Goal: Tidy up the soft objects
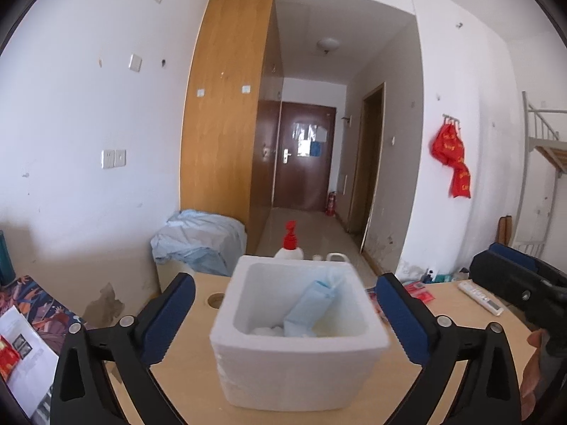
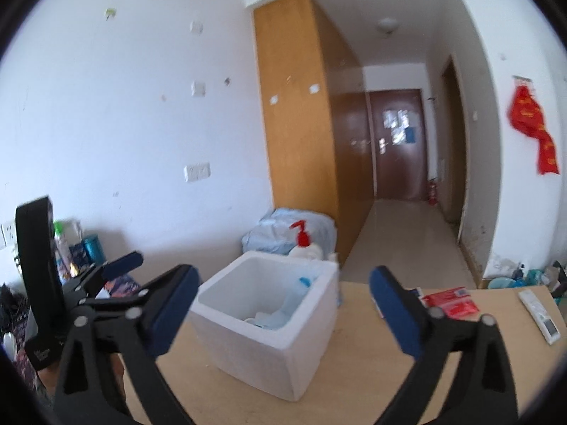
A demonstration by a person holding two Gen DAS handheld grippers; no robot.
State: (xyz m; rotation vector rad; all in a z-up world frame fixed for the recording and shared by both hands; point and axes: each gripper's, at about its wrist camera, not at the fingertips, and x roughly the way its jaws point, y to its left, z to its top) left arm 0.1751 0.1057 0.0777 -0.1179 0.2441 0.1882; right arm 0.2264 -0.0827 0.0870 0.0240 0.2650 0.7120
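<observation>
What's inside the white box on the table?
Inside the white foam box a light blue packet leans against the wall, with something white and soft at the bottom beside it. Whatever lies under them is hidden.

There are 2 cameras, and each one sits on a gripper and looks forward along its 2 fingers.

The left wrist camera looks straight over the white foam box [image 1: 297, 333], which sits close in front and fills the middle. It sees down into the box. Far behind is the brown door [image 1: 301, 163].

The right wrist camera sits more to the right. It sees the box [image 2: 265, 322] from one corner, a little farther off.

Both see the box, the wooden table [image 1: 457, 311], the red pump bottle [image 2: 305, 244] and the white remote [image 2: 540, 317].
</observation>
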